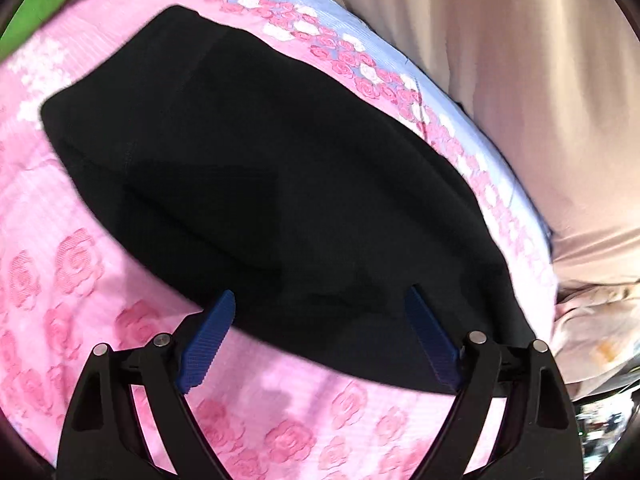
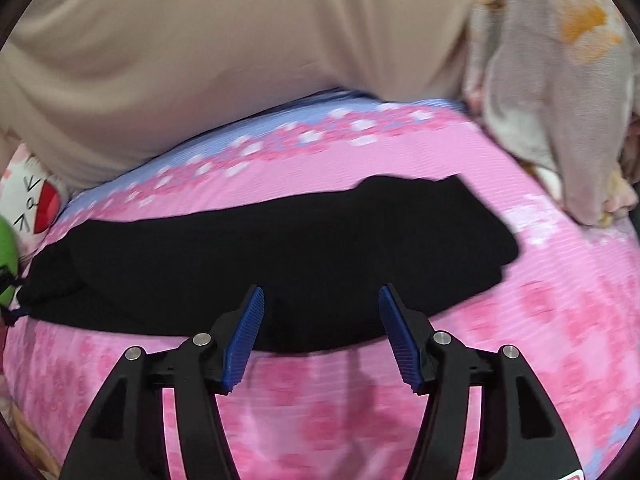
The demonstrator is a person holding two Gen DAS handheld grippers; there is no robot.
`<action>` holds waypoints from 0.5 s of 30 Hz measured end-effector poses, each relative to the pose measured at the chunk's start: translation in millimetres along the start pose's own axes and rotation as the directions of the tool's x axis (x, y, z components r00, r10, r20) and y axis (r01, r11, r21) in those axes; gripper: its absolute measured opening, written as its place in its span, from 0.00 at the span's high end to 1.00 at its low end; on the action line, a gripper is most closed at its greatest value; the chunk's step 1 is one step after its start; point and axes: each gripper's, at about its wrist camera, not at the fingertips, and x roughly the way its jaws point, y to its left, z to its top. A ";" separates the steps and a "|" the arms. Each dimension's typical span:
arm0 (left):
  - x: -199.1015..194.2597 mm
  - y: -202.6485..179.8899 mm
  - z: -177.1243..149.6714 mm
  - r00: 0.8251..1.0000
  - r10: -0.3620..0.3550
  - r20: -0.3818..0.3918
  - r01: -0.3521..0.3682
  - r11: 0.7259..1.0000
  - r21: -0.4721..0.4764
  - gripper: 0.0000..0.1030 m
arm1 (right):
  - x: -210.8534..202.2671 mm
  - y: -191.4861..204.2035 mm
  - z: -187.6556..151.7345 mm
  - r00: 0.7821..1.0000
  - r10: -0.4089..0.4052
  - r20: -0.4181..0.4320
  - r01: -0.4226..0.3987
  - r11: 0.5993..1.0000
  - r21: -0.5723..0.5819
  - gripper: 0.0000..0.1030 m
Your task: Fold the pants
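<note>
- The black pants (image 1: 260,168) lie flat on the pink rose-print bedspread (image 1: 72,264), already doubled into a long, narrow strip running from about 10 o'clock to 4 o'clock in the left wrist view.
- The left gripper (image 1: 320,300) hangs released over the near edge at 6 o'clock, nothing between its blue pads (image 1: 212,332).
- The right gripper (image 2: 322,296) is likewise unclenched and empty, above the strip's near edge.
- Likely remaining: folding the strip crosswise into a compact bundle.
- A beige cloth (image 2: 200,60) lies beyond, at 12 o'clock.
</note>
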 end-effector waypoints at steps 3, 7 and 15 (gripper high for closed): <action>16.2 -5.9 8.0 0.999 -0.032 -0.034 0.032 0.999 -0.005 0.18 | 9.2 33.5 -5.3 0.999 0.036 -0.022 -0.037 0.999 -0.030 0.43; 20.7 -12.0 17.9 1.000 -0.005 -0.006 0.005 1.000 -0.002 0.62 | 10.9 69.4 -11.8 0.997 0.065 -0.039 -0.068 0.996 -0.056 0.38; -56.2 13.8 9.7 0.993 0.046 0.108 -0.057 0.993 0.104 0.96 | 0.0 110.2 -11.2 0.996 0.077 -0.042 -0.083 0.983 -0.161 0.27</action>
